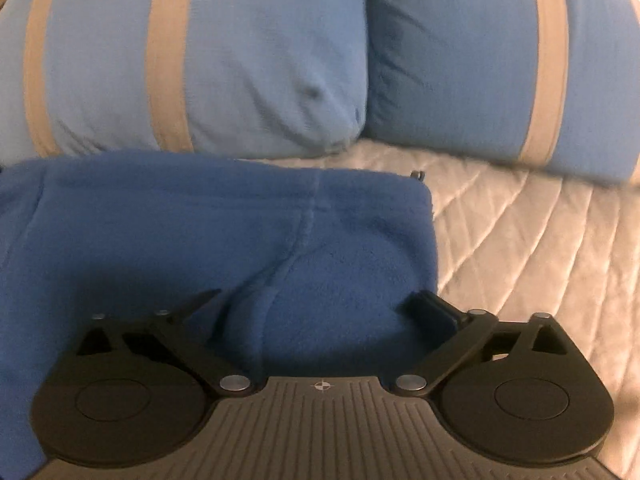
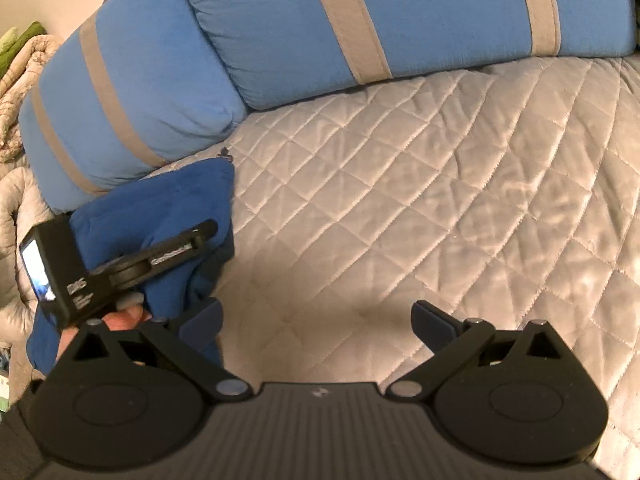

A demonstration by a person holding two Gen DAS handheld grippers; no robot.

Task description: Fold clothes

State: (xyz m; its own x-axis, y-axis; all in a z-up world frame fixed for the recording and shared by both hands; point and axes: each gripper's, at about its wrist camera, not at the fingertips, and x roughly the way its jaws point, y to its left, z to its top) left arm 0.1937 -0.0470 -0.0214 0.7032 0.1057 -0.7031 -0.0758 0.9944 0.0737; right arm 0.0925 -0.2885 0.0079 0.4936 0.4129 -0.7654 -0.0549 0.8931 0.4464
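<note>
Blue fleece garment [image 1: 224, 240], one; two striped pillows [image 1: 200, 60]; tongs [image 1: 320, 308] agape

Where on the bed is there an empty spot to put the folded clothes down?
The bare patch is the grey quilted bedspread, bordered by the blue pillows with tan stripes behind and the blue fleece garment on its left. The open right gripper hovers over it. It is crowded where the open left gripper hovers over the fleece.
</note>
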